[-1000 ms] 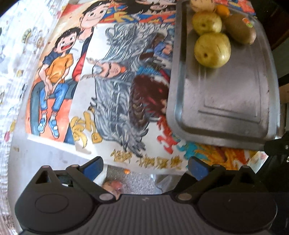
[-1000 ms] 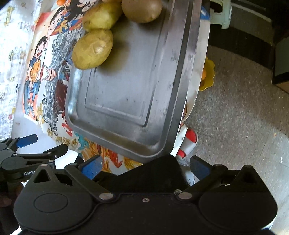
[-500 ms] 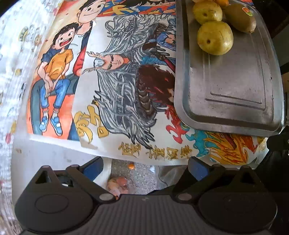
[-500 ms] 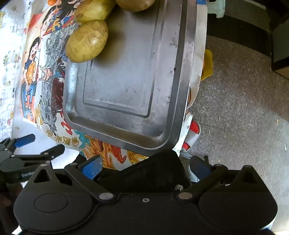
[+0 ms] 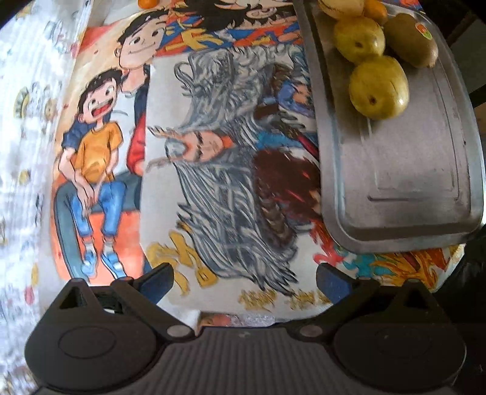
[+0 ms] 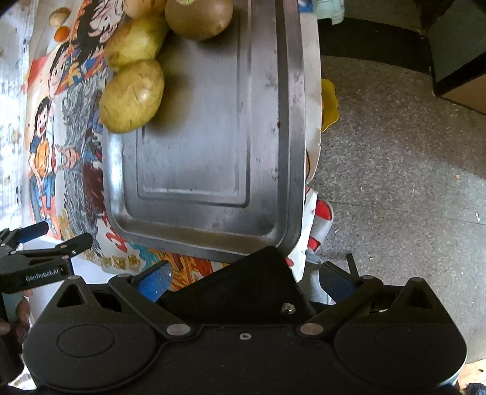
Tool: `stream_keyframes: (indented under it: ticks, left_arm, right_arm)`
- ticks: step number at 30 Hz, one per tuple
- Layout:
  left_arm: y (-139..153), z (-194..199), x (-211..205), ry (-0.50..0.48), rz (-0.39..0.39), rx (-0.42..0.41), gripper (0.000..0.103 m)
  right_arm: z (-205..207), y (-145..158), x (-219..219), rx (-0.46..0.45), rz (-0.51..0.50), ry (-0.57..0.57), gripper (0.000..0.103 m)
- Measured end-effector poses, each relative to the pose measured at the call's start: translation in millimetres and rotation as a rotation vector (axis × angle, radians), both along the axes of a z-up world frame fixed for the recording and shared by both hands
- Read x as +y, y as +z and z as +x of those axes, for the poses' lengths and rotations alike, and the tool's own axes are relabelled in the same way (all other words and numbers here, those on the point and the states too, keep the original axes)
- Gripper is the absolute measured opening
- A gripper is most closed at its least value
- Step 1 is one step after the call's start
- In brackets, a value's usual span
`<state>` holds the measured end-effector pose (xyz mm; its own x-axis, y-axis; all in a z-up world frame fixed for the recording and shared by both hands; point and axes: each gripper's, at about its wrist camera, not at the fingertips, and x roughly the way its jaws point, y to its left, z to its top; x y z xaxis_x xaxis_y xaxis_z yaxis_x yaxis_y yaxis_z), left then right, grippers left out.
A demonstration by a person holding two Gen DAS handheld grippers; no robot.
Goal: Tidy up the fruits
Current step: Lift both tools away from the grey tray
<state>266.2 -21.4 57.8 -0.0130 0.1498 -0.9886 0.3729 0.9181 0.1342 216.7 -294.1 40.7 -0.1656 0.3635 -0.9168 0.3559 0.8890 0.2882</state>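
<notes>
A dull metal tray [image 5: 410,182] lies at the table's right edge. Two yellow-green fruits [image 5: 378,88] [image 5: 358,39], a brown kiwi [image 5: 411,39] and a small orange [image 5: 375,7] are bunched at its far end. In the right wrist view the same tray [image 6: 206,152] carries the nearer yellow-green fruit [image 6: 132,97] and the kiwi [image 6: 199,16]. My left gripper [image 5: 245,282] is open and empty over the near edge of the cartoon cloth, left of the tray. My right gripper [image 6: 244,279] is open just short of the tray's near corner.
A cartoon-printed cloth [image 5: 212,152] covers the table. A loose orange [image 6: 62,32] and a small brown fruit [image 6: 59,16] sit far left of the tray. The left gripper [image 6: 54,236] and a hand [image 6: 18,313] show at left. Speckled floor [image 6: 395,182] drops away at right.
Both grippers have moved forward over the table's near edge, so the tray and fruits sit lower and larger in view. Both stayed open. The fruits have not shifted on the tray.
</notes>
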Motion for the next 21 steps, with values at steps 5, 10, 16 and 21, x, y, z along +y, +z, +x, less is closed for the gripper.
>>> stream_keyframes:
  ticks: [5, 10, 16, 21]
  left_arm:
    - [1.8, 21.6, 14.0, -0.016, -0.005, -0.018, 0.102]
    - [4.7, 42.8, 30.3, -0.004, -0.006, -0.042, 0.102]
    - [12.3, 75.9, 53.6, 0.048, -0.046, -0.109, 0.102]
    - [21.4, 98.7, 65.4, 0.106, -0.104, -0.197, 0.102]
  right_arm:
    - [13.4, 14.0, 0.2, -0.032, -0.056, -0.025, 0.102]
    - [30.6, 29.2, 2.1, -0.079, -0.119, -0.045, 0.102]
    - [60.0, 49.6, 9.3, -0.164, -0.168, -0.05, 0.102]
    - [92.2, 65.4, 18.4, -0.243, -0.186, -0.04, 0.102]
